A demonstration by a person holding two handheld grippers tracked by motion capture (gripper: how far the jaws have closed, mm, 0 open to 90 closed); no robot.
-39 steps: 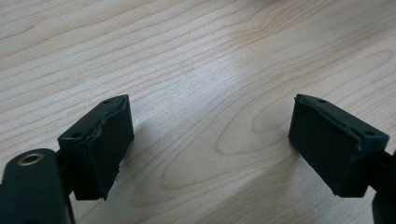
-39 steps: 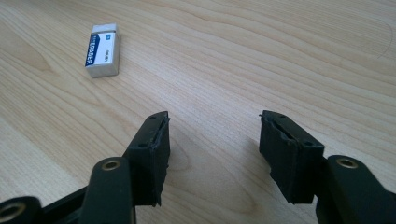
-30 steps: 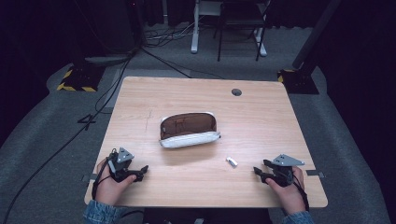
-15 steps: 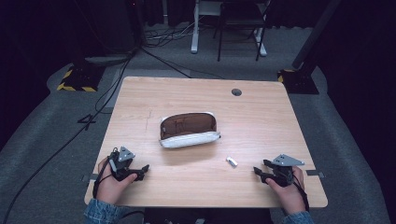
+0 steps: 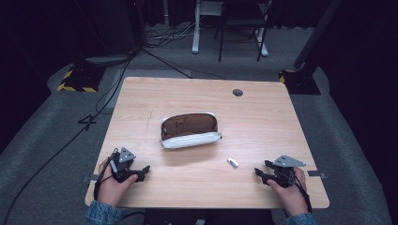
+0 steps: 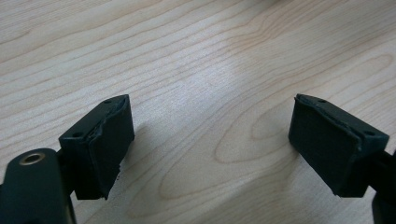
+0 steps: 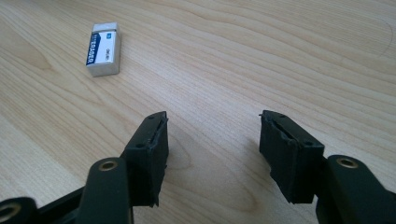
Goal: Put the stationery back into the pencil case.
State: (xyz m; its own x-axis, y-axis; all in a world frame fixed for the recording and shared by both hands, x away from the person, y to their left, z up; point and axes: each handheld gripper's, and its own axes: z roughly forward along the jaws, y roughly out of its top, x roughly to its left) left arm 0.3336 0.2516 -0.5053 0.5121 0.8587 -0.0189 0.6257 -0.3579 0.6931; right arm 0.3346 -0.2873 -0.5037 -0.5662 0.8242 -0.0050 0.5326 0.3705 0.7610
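Observation:
A brown pouch with a white zipped edge (image 5: 189, 130) lies at the middle of the wooden table (image 5: 263, 117). A small white eraser (image 5: 233, 162) (image 7: 102, 49) rests to its right, nearer the front edge. My left gripper (image 5: 143, 171) (image 6: 210, 140) sits low over the table's front left, open, with bare wood between its jaws. My right gripper (image 5: 259, 172) (image 7: 212, 140) is at the front right, open and holding nothing. The eraser lies ahead and to the left of it in the right gripper view.
A round cable hole (image 5: 238, 92) sits near the table's far edge. Beyond the table are cables on a grey floor, a white desk frame (image 5: 197, 28) and yellow-black striped stand bases (image 5: 75, 79). Bare wood lies around the pouch.

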